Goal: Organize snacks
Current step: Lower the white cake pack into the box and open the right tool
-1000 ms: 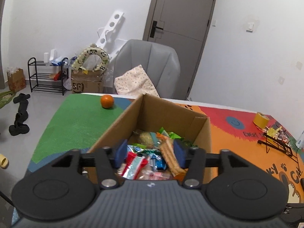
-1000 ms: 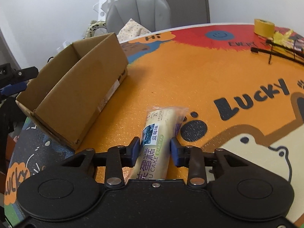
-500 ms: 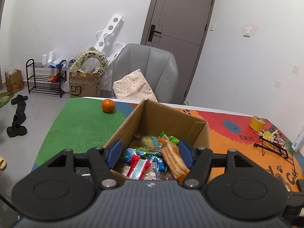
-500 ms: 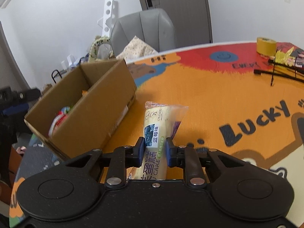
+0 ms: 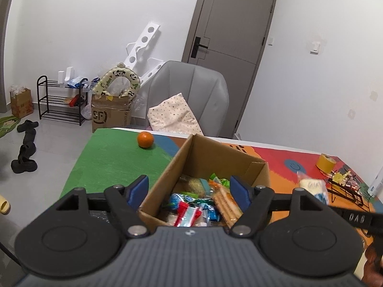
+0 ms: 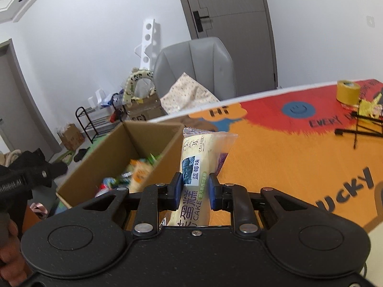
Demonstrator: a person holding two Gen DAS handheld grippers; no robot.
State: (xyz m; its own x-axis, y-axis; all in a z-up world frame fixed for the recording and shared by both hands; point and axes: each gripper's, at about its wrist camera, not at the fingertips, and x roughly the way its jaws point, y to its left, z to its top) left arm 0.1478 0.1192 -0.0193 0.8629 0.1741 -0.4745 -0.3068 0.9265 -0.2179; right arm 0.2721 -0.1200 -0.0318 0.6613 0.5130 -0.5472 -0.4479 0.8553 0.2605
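An open cardboard box [image 5: 216,154] stands on the table and holds several wrapped snacks [image 5: 191,205]. My left gripper [image 5: 189,191] is open and empty, hovering just in front of the box's near wall. My right gripper [image 6: 193,185] is shut on a cream cake packet [image 6: 195,157] with a blue label, lifted above the table just right of the box [image 6: 115,153]. The packet also shows blurred at the right of the left wrist view [image 5: 311,186].
An orange [image 5: 145,139] lies on the green part of the mat. A yellow tape roll [image 6: 347,91] and a black wire stand [image 6: 359,129] sit at the far right. A grey chair [image 5: 191,95] stands behind the table.
My right gripper has closed on the cake packet, lifted it off the mat and carried it toward the box. My left gripper has drawn back and risen, its jaws wider.
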